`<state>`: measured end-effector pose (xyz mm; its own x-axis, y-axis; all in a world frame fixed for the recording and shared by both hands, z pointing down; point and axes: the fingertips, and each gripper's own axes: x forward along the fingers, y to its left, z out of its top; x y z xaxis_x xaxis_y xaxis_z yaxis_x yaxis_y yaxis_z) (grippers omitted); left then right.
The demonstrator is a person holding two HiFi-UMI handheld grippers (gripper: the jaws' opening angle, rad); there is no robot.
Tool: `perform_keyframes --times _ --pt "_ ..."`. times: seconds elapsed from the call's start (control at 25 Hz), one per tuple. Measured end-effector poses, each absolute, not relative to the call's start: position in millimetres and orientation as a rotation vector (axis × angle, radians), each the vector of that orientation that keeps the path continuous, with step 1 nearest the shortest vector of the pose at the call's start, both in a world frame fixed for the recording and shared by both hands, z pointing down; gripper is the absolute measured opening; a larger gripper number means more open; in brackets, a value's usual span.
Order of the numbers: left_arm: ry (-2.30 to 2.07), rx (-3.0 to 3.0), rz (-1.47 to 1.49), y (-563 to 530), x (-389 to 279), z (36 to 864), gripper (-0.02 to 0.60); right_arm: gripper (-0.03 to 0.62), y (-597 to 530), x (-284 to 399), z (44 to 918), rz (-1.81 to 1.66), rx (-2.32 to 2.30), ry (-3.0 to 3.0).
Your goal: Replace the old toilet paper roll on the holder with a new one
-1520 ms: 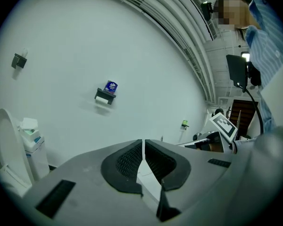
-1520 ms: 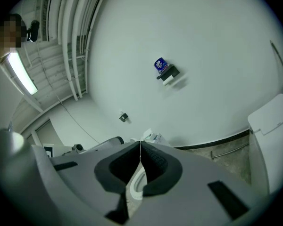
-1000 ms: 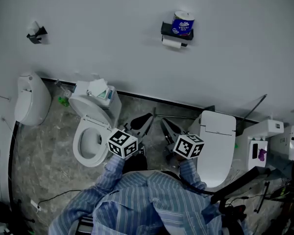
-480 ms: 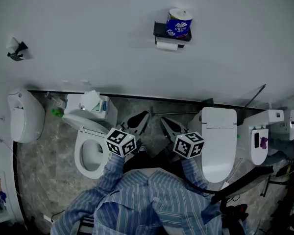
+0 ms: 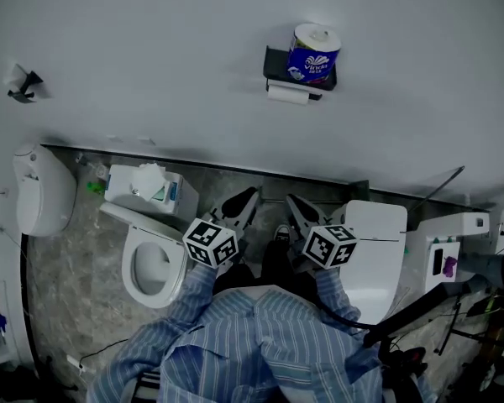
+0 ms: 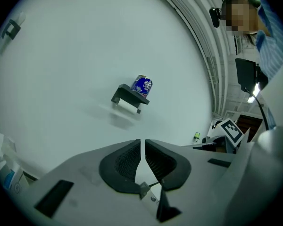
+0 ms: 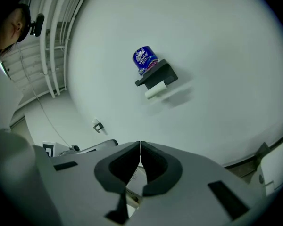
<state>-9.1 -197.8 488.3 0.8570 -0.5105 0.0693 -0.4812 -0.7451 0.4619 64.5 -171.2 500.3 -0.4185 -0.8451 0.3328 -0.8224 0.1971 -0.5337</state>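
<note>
A dark wall holder is fixed high on the white wall. On its shelf stands a new roll in blue wrapping, and a thin, nearly used-up white roll hangs beneath. Both gripper views catch the same set: the wrapped roll above the old roll, and the wrapped roll above the old roll. My left gripper and right gripper are held side by side well short of the wall, both shut and empty.
On the floor below stand a toilet with an open seat at left, a closed white toilet at right, and a wall urinal at far left. A small dark fitting is fixed on the wall at left. Cables lie at lower right.
Both grippers have moved forward toward the wall and the holder now looks larger and nearer. The floor fixtures have shifted in the head view as the person moved.
</note>
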Motion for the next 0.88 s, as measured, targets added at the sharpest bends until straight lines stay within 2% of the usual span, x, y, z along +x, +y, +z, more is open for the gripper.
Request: perform_keyframes --times 0.48,0.56,0.64,0.88 --pt "-0.91 2.481 -0.25 -309.7 43.6 462.8 0.012 0.008 -252.3 124.2 494.5 -1.077 -1.496 2.566" --pt "-0.892 2.442 -0.296 -327.2 54.8 459.6 0.046 0.008 -261.5 137.0 496.3 -1.086 -1.485 2.571" --pt "-0.846 2.388 -0.326 -341.4 68.9 459.4 0.13 0.008 -269.9 149.0 497.4 -1.095 -1.476 2.576" --pt "-0.777 2.23 -0.441 -376.6 94.3 459.9 0.161 0.008 -286.9 169.4 501.0 -1.124 -1.429 2.584"
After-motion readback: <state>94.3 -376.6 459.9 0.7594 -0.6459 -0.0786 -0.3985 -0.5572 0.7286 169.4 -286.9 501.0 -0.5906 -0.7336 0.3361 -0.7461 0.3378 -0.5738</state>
